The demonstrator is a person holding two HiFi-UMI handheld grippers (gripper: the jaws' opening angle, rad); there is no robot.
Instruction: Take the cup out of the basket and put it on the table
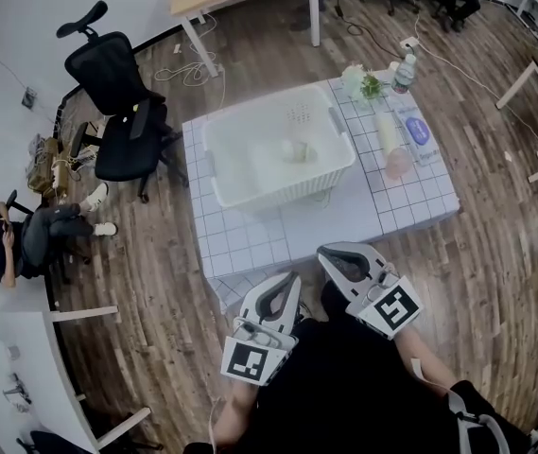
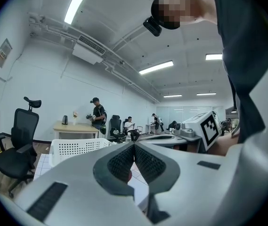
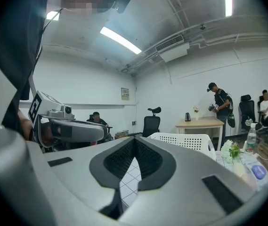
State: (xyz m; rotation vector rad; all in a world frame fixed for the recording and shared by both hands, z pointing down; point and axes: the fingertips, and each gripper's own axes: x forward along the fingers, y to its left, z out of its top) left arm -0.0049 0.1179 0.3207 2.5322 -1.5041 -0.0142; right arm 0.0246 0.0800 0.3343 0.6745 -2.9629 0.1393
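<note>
White perforated plastic basket (image 1: 278, 159) on the grid-tiled desk (image 1: 344, 220), straight ahead of two closed tools.
Left tool (image 1: 287, 287) and right tool (image 1: 337, 258) hang side by side just short of the desk's near edge, each with its jaws pressed together on nothing. The pale rounded cup (image 1: 294, 149) lies inside the basket, well ahead of both tips. Farther out beyond the right tool stand a clear plastic bottle (image 1: 402, 74) and a small bunch of white flowers (image 1: 363, 83). A black office chair (image 1: 117, 102) sits off past the left tool.
</note>
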